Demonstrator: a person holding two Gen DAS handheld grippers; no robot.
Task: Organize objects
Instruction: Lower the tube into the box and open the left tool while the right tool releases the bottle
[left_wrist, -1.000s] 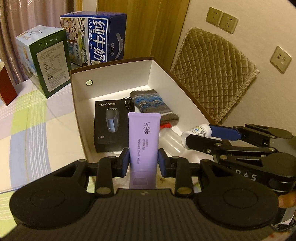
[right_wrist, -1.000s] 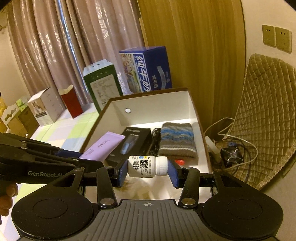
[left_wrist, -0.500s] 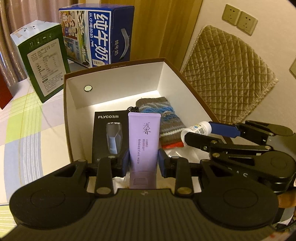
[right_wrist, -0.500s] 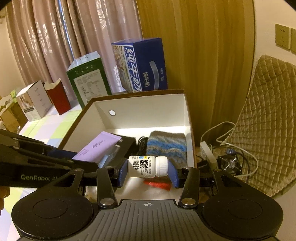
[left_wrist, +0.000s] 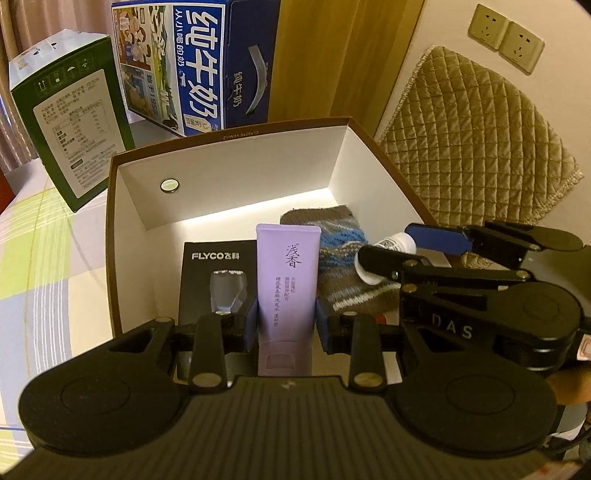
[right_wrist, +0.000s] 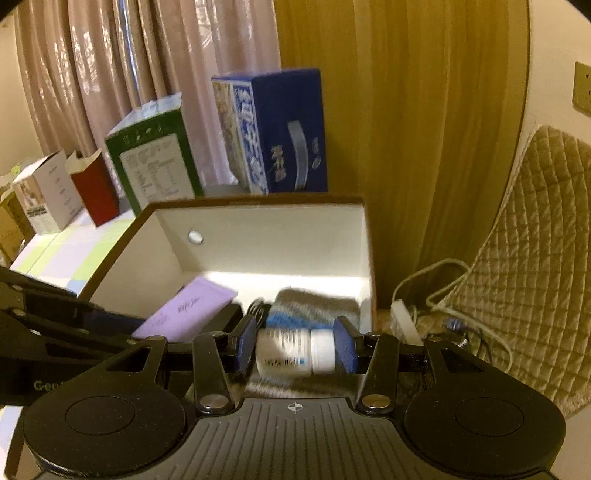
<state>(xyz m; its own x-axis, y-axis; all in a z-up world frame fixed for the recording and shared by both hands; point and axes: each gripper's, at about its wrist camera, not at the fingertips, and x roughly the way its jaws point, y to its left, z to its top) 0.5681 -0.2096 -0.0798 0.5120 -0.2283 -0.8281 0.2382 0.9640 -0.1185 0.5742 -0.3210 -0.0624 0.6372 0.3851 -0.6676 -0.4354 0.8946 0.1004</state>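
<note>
The box (left_wrist: 229, 177) holds a shaver carton (left_wrist: 214, 273) and seemingly a knitted pouch (left_wrist: 332, 243); left tool (left_wrist: 286, 321) pinches a purple tube (left_wrist: 288, 273), right tool (right_wrist: 295, 349) a white bottle (right_wrist: 291, 350).

Open box (left_wrist: 129, 236) on the counter (left_wrist: 48, 266). Inside, shaver carton (left_wrist: 210, 280) at left, knitted pouch (left_wrist: 340, 236) at right. Tube (left_wrist: 286, 284) between them, over the near edge, in the left gripper (left_wrist: 286, 323). Pill bottle (right_wrist: 291, 350) in the right gripper (right_wrist: 295, 350), above the pouch. Behind the box, milk carton (left_wrist: 195, 66) far, labelled carton (left_wrist: 70, 136) far left. Quilted pad (left_wrist: 476, 147) at right, against the wall.
</note>
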